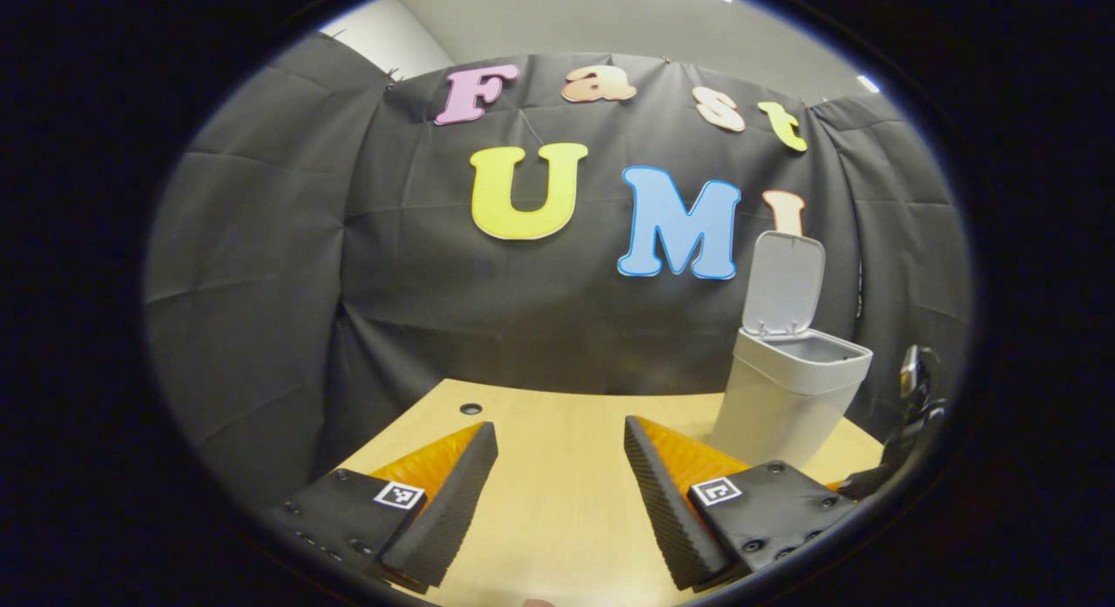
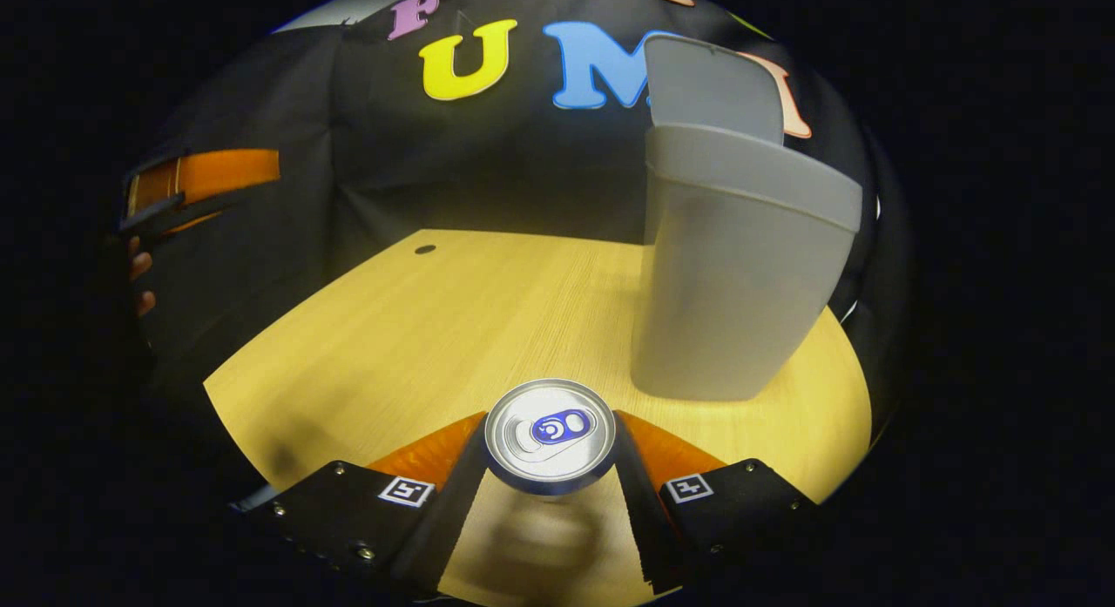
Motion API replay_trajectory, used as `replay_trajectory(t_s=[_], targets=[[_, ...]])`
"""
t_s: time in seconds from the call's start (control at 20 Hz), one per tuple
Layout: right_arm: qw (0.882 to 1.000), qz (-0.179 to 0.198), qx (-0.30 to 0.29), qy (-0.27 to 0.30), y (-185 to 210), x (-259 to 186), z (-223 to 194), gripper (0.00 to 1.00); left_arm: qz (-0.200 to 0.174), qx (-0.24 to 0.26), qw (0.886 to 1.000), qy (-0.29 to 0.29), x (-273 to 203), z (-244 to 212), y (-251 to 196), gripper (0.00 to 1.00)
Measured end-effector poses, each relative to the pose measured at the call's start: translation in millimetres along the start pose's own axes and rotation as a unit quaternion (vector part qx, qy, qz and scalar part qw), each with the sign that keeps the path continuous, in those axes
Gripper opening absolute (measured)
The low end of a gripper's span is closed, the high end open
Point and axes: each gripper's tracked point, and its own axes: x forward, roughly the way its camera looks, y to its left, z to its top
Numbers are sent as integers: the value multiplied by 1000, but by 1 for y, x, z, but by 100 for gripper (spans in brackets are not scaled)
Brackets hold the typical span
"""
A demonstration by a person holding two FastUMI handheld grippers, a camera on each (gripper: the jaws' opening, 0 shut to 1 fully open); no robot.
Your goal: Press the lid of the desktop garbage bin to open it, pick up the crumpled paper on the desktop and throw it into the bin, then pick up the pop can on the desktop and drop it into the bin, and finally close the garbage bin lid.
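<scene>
My right gripper [image 2: 549, 426] is shut on the pop can [image 2: 550, 433]. Its silver top with the pull tab faces the camera, and a blurred shadow lies on the wooden table [image 2: 418, 328] under it. The grey garbage bin [image 2: 732, 267] stands just ahead and to the right, with its lid [image 2: 710, 84] swung up. In the left gripper view the bin [image 1: 788, 389] is at the far right of the table, its lid [image 1: 784, 285] upright and its mouth showing. My left gripper [image 1: 559, 426] hangs open over the table [image 1: 557, 502] with nothing between its fingers.
The table has a small round hole [image 1: 470, 408] near its back edge. In the right gripper view the left gripper [image 2: 200, 185] shows at the far left with a hand [image 2: 139, 280] behind it. Part of the right gripper [image 1: 910, 415] shows at the right edge of the left gripper view.
</scene>
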Motion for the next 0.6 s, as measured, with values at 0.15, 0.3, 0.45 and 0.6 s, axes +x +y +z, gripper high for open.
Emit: replay_trajectory(t_s=[0.15, 0.3, 0.45, 0.6], targets=[[999, -4, -2, -47, -9, -15, 42, 81, -2, -4, 1000, -2, 1, -1, -5, 96], [996, -13, -10, -93, -20, -28, 86, 81, -3, -4, 1000, -5, 0, -1, -9, 96], [991, -19, -17, -134, -27, -40, 120, 81, -4, -1, 1000, -6, 1, 0, -12, 96], [984, -31, -27, -175, -37, -50, 155, 81, -2, -2, 1000, -6, 0, 0, -12, 96]])
